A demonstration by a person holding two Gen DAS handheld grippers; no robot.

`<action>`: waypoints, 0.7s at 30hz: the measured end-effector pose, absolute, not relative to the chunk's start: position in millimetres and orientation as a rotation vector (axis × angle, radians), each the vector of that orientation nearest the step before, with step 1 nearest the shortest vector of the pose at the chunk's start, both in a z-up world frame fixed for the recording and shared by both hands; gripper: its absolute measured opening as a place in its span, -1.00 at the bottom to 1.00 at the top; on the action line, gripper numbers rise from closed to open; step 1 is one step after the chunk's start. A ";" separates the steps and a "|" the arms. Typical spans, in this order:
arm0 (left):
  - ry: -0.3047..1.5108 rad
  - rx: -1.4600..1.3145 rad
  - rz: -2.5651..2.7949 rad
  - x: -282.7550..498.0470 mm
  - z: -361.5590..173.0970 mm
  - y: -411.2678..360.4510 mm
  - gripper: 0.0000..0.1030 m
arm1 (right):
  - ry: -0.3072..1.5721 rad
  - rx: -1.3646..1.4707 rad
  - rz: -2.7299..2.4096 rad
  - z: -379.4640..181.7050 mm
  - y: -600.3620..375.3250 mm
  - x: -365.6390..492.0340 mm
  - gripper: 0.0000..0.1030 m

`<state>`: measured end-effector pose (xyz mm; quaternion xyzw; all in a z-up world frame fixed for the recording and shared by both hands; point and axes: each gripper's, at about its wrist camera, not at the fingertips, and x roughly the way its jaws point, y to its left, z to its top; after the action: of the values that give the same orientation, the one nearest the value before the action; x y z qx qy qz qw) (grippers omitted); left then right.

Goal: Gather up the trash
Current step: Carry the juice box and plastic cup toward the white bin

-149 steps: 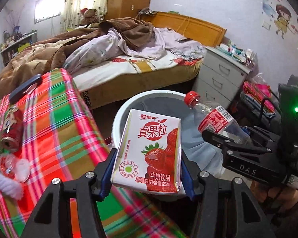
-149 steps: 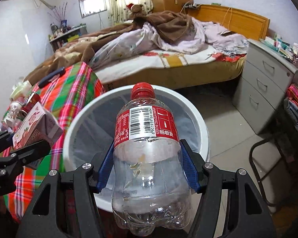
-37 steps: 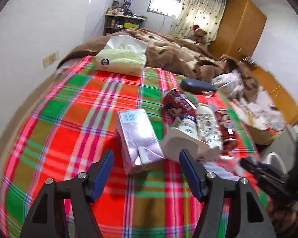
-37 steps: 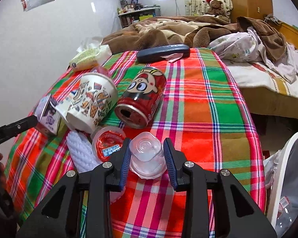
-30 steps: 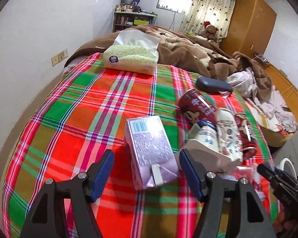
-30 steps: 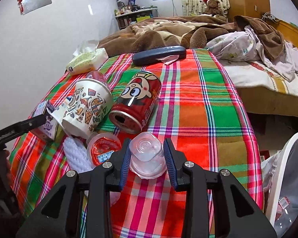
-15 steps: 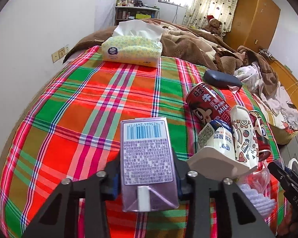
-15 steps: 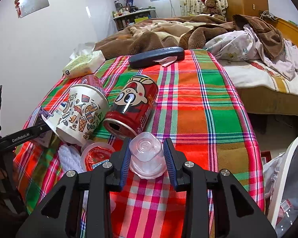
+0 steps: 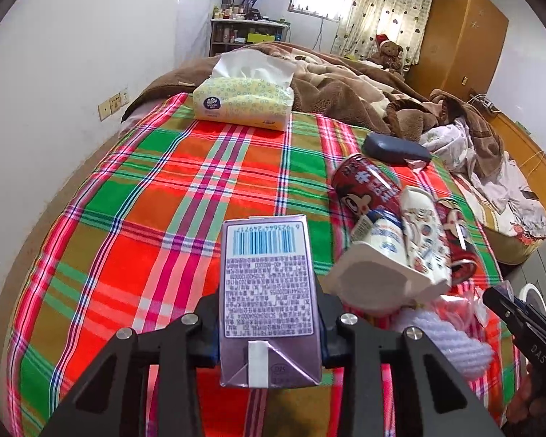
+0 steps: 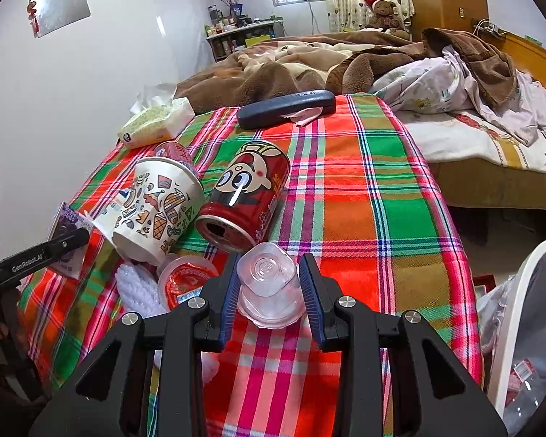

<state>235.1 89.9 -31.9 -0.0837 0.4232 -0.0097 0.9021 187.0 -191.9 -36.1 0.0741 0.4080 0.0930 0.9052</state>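
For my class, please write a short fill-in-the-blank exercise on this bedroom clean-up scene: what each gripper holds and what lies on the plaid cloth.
1. The left gripper is shut on a purple drink ____.
2. The right gripper clamps a clear plastic ____.
3. The red can lies on its ____ beside the paper cup.
4. At the far edge of the plaid cloth sits a yellow pack of ____.

Missing words: carton; cup; side; tissues

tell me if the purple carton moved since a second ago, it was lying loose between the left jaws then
Yes. The purple carton now sits clamped in the left gripper, swung from slanted to square against the plaid tablecloth.
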 end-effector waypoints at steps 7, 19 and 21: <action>0.837 -0.152 -0.049 204.7 -9.8 76.4 -0.28 | 0.813 0.158 0.189 -24.9 -198.2 170.5 -0.34; 0.763 -0.084 -0.173 154.3 29.4 19.4 -0.28 | 0.747 0.193 0.141 -3.9 -232.6 131.2 -0.34; 0.750 -0.067 -0.197 148.7 34.0 6.1 -0.28 | 0.737 0.199 0.124 -1.8 -241.7 124.8 -0.34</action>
<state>148.7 6.1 34.0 -0.0327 0.3655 -0.0959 0.9253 124.8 -241.7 -1.8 0.0972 0.3594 0.0604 0.9261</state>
